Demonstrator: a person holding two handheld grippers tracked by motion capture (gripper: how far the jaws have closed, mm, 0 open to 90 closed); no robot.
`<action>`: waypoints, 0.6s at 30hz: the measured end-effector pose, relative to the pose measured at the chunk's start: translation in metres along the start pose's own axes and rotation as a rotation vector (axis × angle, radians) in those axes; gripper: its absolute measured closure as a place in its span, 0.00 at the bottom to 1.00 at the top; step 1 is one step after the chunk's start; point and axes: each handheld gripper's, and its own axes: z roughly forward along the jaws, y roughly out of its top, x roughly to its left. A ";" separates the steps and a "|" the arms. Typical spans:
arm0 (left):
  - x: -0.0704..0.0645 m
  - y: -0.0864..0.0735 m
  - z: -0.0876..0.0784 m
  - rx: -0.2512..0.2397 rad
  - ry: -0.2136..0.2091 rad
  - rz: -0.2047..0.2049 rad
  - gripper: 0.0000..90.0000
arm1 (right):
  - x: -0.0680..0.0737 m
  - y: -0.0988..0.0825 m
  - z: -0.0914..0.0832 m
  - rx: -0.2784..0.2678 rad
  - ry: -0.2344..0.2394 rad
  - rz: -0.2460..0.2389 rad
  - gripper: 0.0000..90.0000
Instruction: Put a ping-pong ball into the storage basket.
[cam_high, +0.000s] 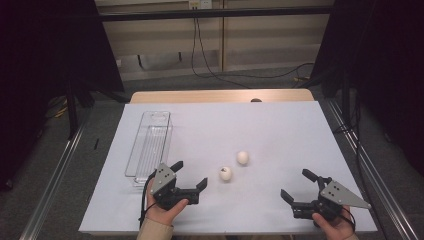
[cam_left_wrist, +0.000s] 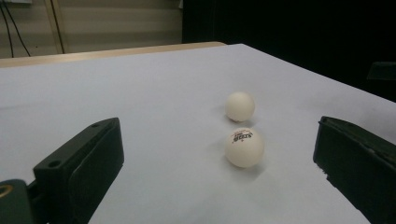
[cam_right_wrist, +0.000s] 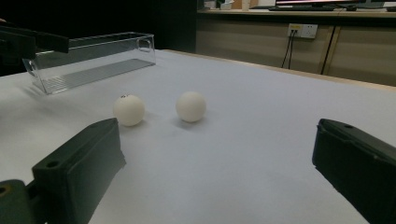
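Ping-pong balls (cam_high: 226, 174) (cam_high: 243, 158) lie apart on your white-covered table (cam_high: 280, 135) — clear bin (cam_high: 150, 145) left, cabled wall beyond; your left gripper (cam_high: 191, 175) and right gripper (cam_high: 296, 186) gape empty.

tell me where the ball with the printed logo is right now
In the high view, the printed ball lies on the white sheet, just right of the left gripper, near the plain ball.

Sheet (cam_high: 280, 135): on the table (cam_high: 220, 95).
Bin (cam_high: 149, 145): on the sheet's 9 o'clock side.
Near ball (cam_high: 226, 174): on the sheet, at 3 o'clock from the bin.
Far ball (cam_high: 243, 158): just beside the near ball, at its 1 o'clock.
Left gripper (cam_high: 191, 176): at 8 o'clock from the near ball.
Right gripper (cam_high: 296, 184): at 4 o'clock from both balls.
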 end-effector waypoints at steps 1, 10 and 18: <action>0.000 0.000 0.001 0.005 0.001 0.001 0.02 | 0.000 0.000 0.000 -0.001 -0.001 -0.001 0.01; -0.004 0.001 0.008 0.023 -0.014 0.010 0.02 | 0.000 0.000 0.000 0.000 -0.001 0.000 0.01; -0.005 0.000 0.015 0.043 -0.016 0.010 0.02 | 0.000 0.000 -0.001 -0.002 0.002 0.000 0.01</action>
